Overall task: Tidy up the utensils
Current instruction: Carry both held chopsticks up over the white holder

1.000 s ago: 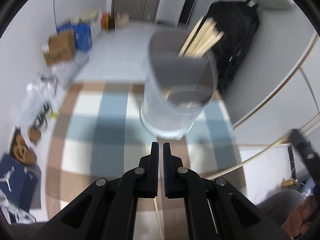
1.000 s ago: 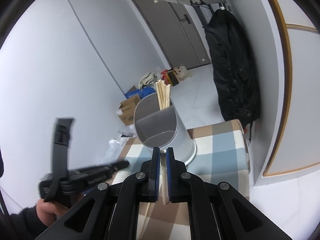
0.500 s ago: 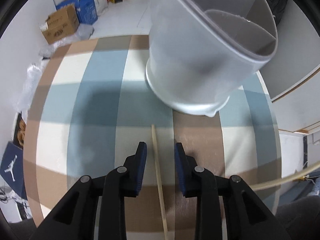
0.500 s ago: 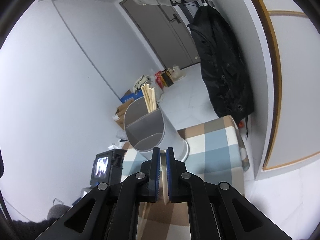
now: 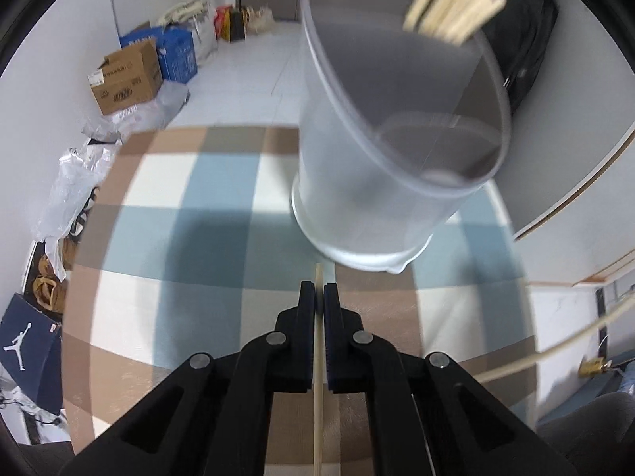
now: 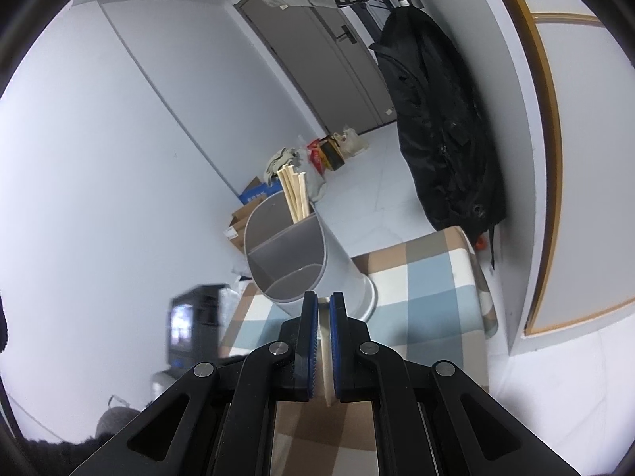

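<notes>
Left gripper (image 5: 320,291) has gone from straddling the loose chopstick (image 5: 318,388) half a second ago, jaws apart, to clamped shut on it; the stick now runs between the pads, its tip poking out toward the base of the holder (image 5: 381,182). Likely the pick is made and insertion is next. Right gripper (image 6: 324,303) is closed on a pale stick-like utensil (image 6: 326,361); its far end is hidden by the pads, and its aim at the holder is little changed from before. Holder stands upright on the checked tablecloth (image 5: 206,214), divided into compartments, with a bundle of chopsticks (image 6: 294,194) already in the far one; the near compartments look empty. Holder rim sits above the left gripper, so the stick must be raised and tipped to clear it. Table edge drops off close behind and to the right of the holder (image 6: 472,277); open cloth lies to the left.
</notes>
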`<state>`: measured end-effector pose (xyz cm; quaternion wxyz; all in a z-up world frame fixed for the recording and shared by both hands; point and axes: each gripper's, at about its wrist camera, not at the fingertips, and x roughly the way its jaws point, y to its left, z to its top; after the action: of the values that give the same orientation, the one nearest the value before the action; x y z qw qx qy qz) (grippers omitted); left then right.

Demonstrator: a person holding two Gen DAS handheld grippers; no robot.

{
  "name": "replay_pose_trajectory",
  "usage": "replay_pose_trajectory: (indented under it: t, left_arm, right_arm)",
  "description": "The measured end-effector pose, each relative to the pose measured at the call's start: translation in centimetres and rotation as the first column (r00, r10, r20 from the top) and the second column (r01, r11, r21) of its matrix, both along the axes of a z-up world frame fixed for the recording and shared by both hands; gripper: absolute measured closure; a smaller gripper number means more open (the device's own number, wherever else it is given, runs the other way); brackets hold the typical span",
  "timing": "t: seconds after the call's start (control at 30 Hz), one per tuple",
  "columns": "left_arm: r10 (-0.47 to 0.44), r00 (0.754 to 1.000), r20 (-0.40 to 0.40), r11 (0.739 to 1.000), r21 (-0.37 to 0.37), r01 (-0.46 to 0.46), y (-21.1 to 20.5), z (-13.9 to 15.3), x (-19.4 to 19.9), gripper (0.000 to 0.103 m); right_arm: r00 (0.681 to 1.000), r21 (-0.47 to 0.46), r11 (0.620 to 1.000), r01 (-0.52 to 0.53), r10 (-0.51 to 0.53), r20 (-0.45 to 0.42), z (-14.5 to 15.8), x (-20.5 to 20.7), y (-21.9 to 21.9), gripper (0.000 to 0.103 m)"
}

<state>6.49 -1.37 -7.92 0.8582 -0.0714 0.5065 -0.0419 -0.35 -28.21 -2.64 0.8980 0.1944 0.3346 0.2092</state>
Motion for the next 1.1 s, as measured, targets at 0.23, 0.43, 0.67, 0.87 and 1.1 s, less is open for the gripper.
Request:
replay_pose_trajectory:
  t: [0.23, 0.43, 0.67, 0.87, 1.1]
  left_arm:
    - [0.011, 0.988, 0.154, 0.999, -0.051, -0.003, 0.6, 4.9, -2.9, 0.103]
    - [-0.028, 0.970, 0.243, 0.998, -0.045, 0.040, 0.1, 7.1, -3.2, 0.103]
    - [-0.071, 0.950, 0.303, 0.996, -0.025, 0.082, 0.0, 9.4, -3.6, 0.103]
    - [-0.074, 0.926, 0.371, 0.995, -0.031, 0.093, 0.0, 13.6, -3.7, 0.103]
    - [-0.084, 0.877, 0.472, 0.995, -0.013, 0.102, -0.2, 18.5, -1.5, 0.103]
  right_arm:
    - [1.000, -0.033, 0.999, -0.017, 0.018, 0.021, 0.4, -0.4, 1.1, 0.098]
    - [0.997, -0.063, 0.997, -0.043, 0.047, 0.063, 1.7, -1.1, 2.5, 0.098]
    - [0.992, -0.077, 0.996, -0.050, 0.059, 0.114, 4.0, -0.8, 3.5, 0.098]
    - [0.980, -0.100, 0.993, -0.068, 0.085, 0.179, 7.6, 0.2, 4.3, 0.098]
    - [0.964, -0.108, 0.990, -0.089, 0.112, 0.239, 12.5, 3.2, 5.5, 0.098]
